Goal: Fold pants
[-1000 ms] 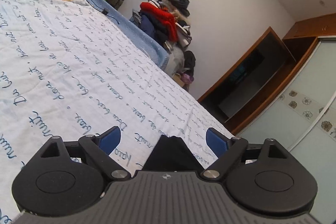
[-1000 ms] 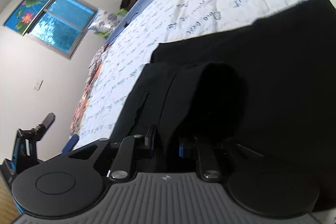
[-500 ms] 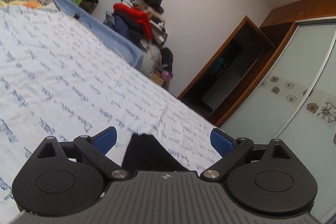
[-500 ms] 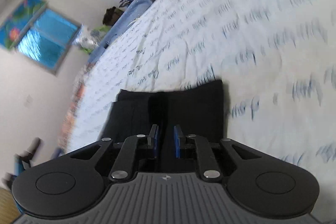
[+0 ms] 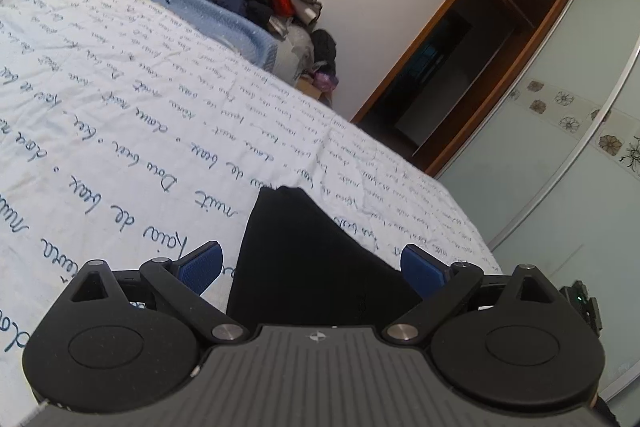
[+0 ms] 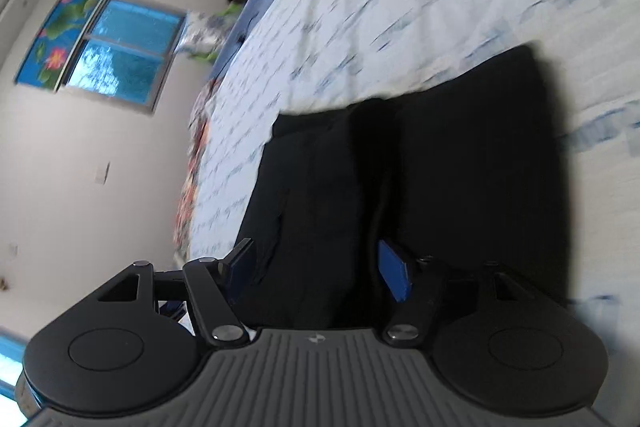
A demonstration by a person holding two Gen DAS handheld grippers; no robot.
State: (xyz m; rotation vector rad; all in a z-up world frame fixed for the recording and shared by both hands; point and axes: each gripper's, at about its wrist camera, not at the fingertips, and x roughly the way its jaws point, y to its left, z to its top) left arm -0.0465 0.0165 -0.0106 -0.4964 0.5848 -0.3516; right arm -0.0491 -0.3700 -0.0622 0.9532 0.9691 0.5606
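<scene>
Black pants (image 6: 420,187) folded on the bed's script-printed sheet (image 5: 120,115).
Left gripper (image 5: 312,263) and right gripper (image 6: 320,267) both have jaws spread wide, gripping nothing, pants lying between them.

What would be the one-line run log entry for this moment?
task: fold pants | pants: black, folded, on bed | left gripper: open, over pants edge | right gripper: open, pants between fingers
</scene>
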